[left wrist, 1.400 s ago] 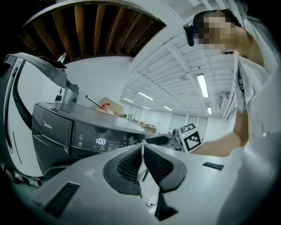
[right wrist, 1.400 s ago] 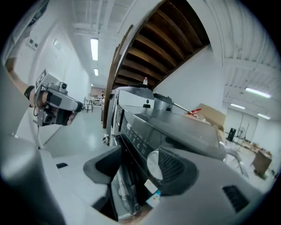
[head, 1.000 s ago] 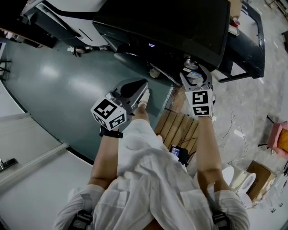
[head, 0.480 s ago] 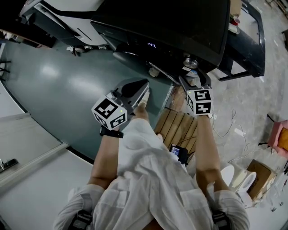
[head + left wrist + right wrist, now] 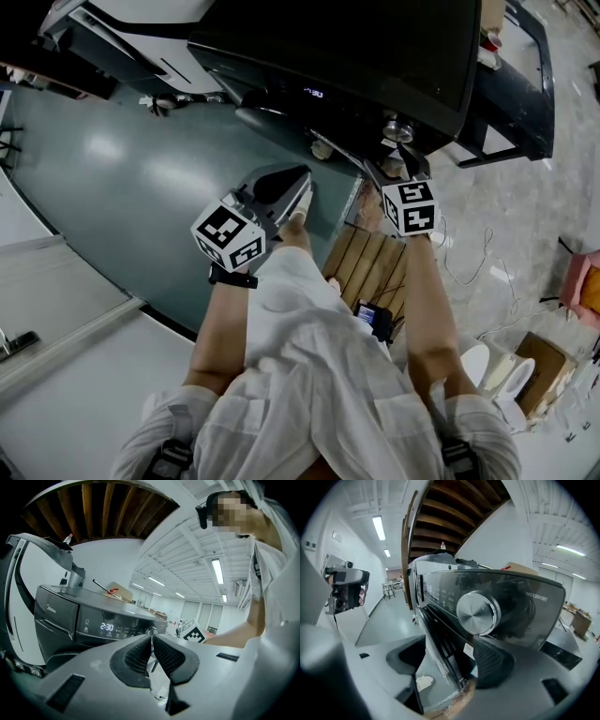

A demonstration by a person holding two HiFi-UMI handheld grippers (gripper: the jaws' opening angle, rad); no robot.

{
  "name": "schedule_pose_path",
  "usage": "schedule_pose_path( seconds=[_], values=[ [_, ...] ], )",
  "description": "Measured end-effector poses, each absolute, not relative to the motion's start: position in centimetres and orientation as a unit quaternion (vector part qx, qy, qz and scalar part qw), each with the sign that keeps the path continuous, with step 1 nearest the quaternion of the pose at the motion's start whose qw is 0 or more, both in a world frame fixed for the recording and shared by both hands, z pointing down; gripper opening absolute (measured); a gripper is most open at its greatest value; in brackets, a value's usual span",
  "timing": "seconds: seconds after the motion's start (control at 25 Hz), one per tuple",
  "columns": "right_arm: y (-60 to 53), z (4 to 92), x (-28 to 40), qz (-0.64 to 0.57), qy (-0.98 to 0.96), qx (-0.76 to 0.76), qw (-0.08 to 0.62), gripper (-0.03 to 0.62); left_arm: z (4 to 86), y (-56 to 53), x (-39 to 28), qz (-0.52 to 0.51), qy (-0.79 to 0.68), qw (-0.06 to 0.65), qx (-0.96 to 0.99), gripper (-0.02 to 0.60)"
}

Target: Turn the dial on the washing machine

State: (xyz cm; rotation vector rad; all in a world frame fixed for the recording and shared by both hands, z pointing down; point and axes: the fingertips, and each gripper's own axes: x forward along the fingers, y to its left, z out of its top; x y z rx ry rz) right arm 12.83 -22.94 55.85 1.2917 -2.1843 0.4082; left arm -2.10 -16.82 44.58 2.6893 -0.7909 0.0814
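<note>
While the right gripper [image 5: 450, 660] hovers w/ jaws spread wide & empty, the silver dial [image 5: 477, 612] on the washing machine [image 5: 529, 599] sits just above its jaw tips, untouched; left gripper [image 5: 152, 644] pressed together, empty, off to one side

Dial [image 5: 477, 612]: silver, fine concentric brushing
Washer [image 5: 525, 606]: glossy black-grey
Display [image 5: 106, 627]: white digits on black
Left gripper [image 5: 152, 638]: grey, black ribbed pads [image 5: 171, 657]
Right gripper [image 5: 450, 644]: grey, black pads
Cubes [image 5: 228, 234]: black-and-white square markers
Floor [image 5: 122, 178]: dull teal
Pallet [image 5: 370, 267]: brown wooden slats
Shirt [image 5: 319, 394]: white
</note>
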Motion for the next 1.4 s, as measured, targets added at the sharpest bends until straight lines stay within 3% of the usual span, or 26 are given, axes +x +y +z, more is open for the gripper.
schedule_pose_path(
  seconds=[0.32,0.6,0.84,1.16,1.24,1.36,1.4],
  values=[
    [-21.9,54.4,9.8,0.131,-0.845,0.448,0.262,0.296,44.3,-16.8,-2.5,0.025,-0.282,0.166,0.945,0.015],
    [-24.2,48.2,11.6,-0.032,-0.825,0.486,0.288,0.286,43.9,-16.2,-2.1,0.024,-0.280,0.162,0.946,0.015],
    [-23.2,50.1,13.9,0.004,-0.807,0.500,0.315,0.307,43.4,-16.0,-2.5,0.023,-0.283,0.158,0.946,0.015],
    [-16.2,45.9,16.1,0.062,-0.815,0.540,0.198,0.287,41.4,-14.5,-2.6,0.012,-0.292,0.143,0.946,0.015],
    [-13.8,45.9,16.4,0.072,-0.820,0.534,0.192,0.230,40.7,-13.6,-2.6,0.008,-0.295,0.139,0.945,0.015],
    [-10.0,45.1,16.6,0.098,-0.833,0.518,0.169,0.002,39.6,-12.2,-2.9,0.002,-0.304,0.134,0.943,0.015],
    [-8.9,44.7,17.0,0.104,-0.833,0.519,0.162,0.002,39.1,-11.7,-3.1,0.001,-0.307,0.131,0.943,0.015]
  ],
)
